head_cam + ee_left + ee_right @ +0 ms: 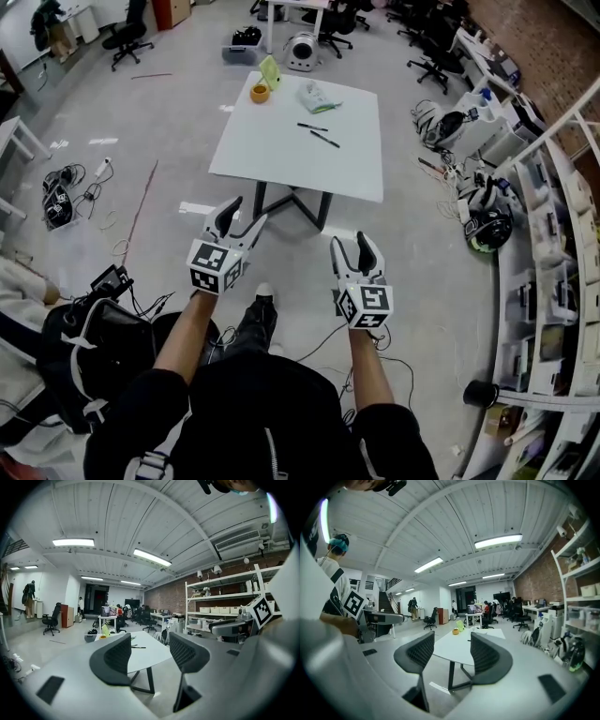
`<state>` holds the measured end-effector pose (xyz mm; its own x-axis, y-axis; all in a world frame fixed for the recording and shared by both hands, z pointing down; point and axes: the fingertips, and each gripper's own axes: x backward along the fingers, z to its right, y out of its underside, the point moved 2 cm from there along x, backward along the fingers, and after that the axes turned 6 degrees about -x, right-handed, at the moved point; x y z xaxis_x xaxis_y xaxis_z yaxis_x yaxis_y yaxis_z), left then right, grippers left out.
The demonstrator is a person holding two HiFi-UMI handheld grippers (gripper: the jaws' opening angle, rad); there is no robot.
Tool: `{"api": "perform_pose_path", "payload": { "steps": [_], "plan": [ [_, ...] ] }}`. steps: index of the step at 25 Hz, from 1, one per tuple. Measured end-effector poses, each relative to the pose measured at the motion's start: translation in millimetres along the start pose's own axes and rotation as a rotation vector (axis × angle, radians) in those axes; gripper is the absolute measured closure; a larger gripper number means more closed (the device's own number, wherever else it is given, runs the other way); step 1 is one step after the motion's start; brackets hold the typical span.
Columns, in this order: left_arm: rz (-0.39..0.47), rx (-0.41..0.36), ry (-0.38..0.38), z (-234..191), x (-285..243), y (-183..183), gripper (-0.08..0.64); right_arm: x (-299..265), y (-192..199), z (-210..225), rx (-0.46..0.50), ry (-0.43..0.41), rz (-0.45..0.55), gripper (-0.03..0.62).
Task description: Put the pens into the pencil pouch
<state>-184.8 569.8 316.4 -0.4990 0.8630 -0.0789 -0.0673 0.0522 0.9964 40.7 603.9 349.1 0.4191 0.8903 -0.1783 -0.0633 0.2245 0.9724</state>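
Fingers (223, 217) of both grippers stood released, with nothing between them. From the head view, the left gripper (246, 212) and the right gripper (350, 242) were held out side by side over the floor (169, 141), well short of the white desk (272, 150). Two black pens (312, 127) lay near the middle of the desk, close together but not touching. Beyond them, toward the far edge, lay the pale pencil pouch (317, 97). An orange round thing (260, 93) and a yellow-green object (270, 71) sat at the far left corner.

In the left gripper view, the left gripper (149, 641) had its dark fingers spread and empty. The desk (154, 656) showed in the gap, with the pens (138, 647) as thin dark lines on it.

In the right gripper view, the right gripper (452, 644) likewise had its fingers wide apart and bare. The desk (494, 633) stood beyond them, and the orange round thing (455, 631) sat on its far side.
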Motion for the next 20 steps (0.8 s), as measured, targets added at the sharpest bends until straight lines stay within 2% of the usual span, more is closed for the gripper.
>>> {"api": "perform_pose_path", "payload": {
  "steps": [10, 20],
  "plan": [
    [-0.015, -0.010, 0.055, -52, -114, 1, 0.299, -96, -25, 52, 0.007, 0.051, -0.015, 0.357],
    [-0.009, -0.027, 0.111, -120, -210, -3, 0.299, -201, -51, 76, 0.007, 0.090, 0.006, 0.364]
  ]
}}
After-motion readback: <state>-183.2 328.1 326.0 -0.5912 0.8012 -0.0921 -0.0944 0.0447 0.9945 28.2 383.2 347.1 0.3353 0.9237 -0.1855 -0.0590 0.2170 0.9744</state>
